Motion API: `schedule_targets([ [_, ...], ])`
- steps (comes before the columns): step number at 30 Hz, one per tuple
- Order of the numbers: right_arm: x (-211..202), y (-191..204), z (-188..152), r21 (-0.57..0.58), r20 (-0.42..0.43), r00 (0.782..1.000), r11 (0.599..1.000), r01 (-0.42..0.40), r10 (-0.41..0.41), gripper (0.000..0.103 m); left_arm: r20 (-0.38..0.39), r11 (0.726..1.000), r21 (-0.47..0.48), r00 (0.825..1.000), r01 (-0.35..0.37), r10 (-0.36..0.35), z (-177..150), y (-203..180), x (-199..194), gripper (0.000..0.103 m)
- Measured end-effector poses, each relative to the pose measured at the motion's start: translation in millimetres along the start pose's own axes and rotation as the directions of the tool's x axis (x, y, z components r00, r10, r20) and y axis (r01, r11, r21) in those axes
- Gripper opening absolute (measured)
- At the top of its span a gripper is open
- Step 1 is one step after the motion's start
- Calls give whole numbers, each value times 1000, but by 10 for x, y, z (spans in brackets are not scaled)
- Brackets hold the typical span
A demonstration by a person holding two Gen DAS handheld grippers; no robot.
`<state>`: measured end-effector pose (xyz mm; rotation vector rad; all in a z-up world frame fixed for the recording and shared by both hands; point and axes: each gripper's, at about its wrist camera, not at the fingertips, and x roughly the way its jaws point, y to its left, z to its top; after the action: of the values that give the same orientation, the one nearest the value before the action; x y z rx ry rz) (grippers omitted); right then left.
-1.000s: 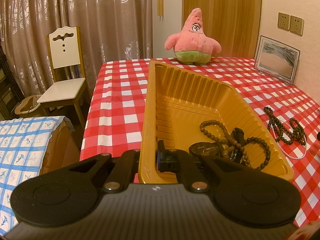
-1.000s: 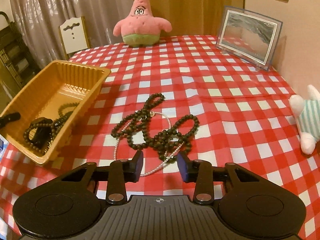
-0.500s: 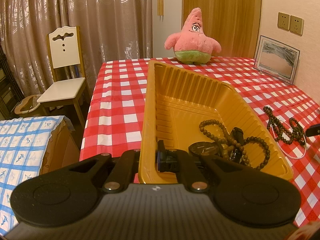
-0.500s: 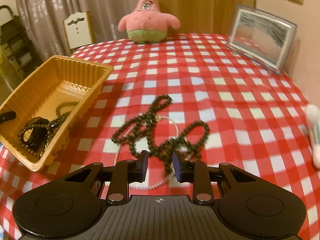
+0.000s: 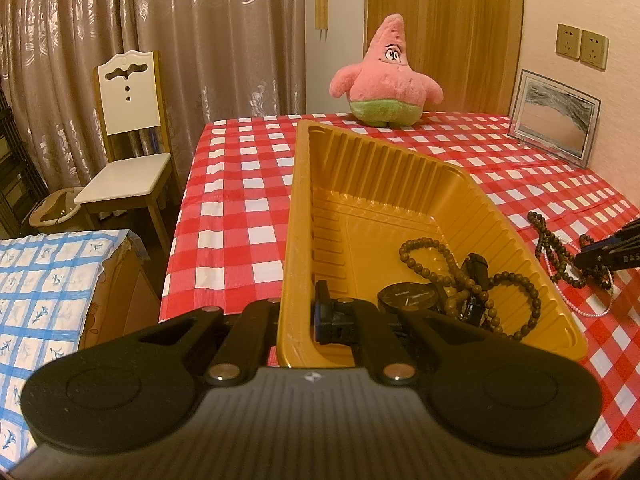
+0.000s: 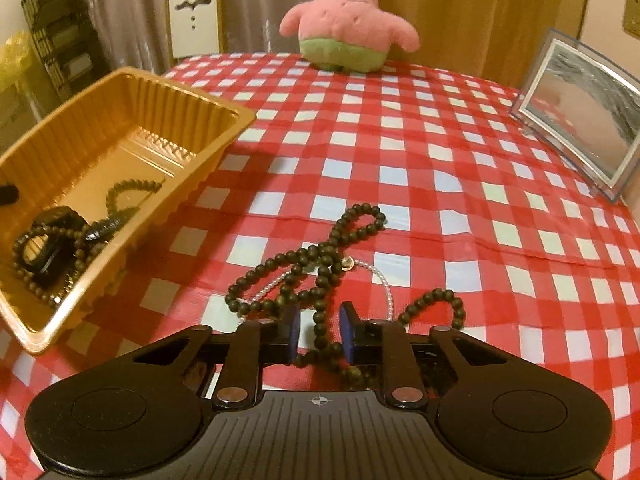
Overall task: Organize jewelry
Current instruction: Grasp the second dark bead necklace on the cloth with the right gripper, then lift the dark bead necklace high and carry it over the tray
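Clamping the near wall of the gold tray point(image 5: 304, 216), left gripper point(image 5: 298, 316) sat fully clenched on that rim, one finger outside and one inside. Held bead bracelet point(image 5: 448, 268) and black watch point(image 5: 408, 298) already in tray, toward 5 o'clock of its floor in left wrist view. Sat tray at 9 o'clock in right wrist view point(image 6: 120, 136), on red checkered tablecloth point(image 6: 440, 152).

Hovered right gripper point(image 6: 318, 336) low over dark bead necklace point(image 6: 320, 264), jaws just been closing, a bead strand running between the pads, pads not seen pressing it; counted as released. Lay necklace tangled with white pearl strand point(image 6: 380, 276) on cloth, right of tray, apart from it. Showed right gripper tips at 3 o'clock edge of left wrist view point(image 5: 600, 252), over same beads.

Stood pink star plush point(image 6: 348, 20) at 12 o'clock, framed picture point(image 6: 576, 116) at 2 o'clock. Stood white chair point(image 5: 128, 128) off table at 10 o'clock, left wrist view.
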<state>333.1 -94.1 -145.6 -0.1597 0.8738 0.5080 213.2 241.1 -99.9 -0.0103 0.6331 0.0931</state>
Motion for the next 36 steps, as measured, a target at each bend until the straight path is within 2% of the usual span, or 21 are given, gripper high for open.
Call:
schedule_targets([
  [12, 178, 9, 29, -23, -30, 999, 1000, 12, -13, 18, -2, 1000, -1, 1000, -1, 1, -5, -1, -1, 3],
  [13, 179, 8, 28, -23, -28, 1000, 1000, 11, -12, 17, -2, 1000, -1, 1000, -2, 2, -9, -1, -7, 3],
  [14, 179, 7, 27, -25, -26, 1000, 1000, 8, -8, 7, -2, 1000, 0, 1000, -1, 1, -6, -1, -4, 3],
  [18, 147, 1, 54, -32, -22, 1000, 1000, 1, -2, 7, -2, 1000, 0, 1000, 0, 0, -4, -1, -2, 3],
  [21, -14, -58, 146, -2, 28, 1000, 1000, -11, 11, 7, -1, 1000, -1, 1000, -1, 1, -5, -2, -5, 3],
  [25, -411, -199, 365, 48, 136, 990, 998, -34, 28, 7, 1, 1000, 1, 1000, 1, -1, -15, 1, -2, 3],
  [31, -1210, -378, 721, 85, 307, 950, 993, -81, 51, 7, 4, 1000, 2, 1000, 4, -4, -42, -6, -4, 3],
  [36, -1788, -385, 932, 83, 402, 912, 988, -130, 86, 7, 3, 1000, 4, 1000, 4, -4, -37, -6, -1, 3],
])
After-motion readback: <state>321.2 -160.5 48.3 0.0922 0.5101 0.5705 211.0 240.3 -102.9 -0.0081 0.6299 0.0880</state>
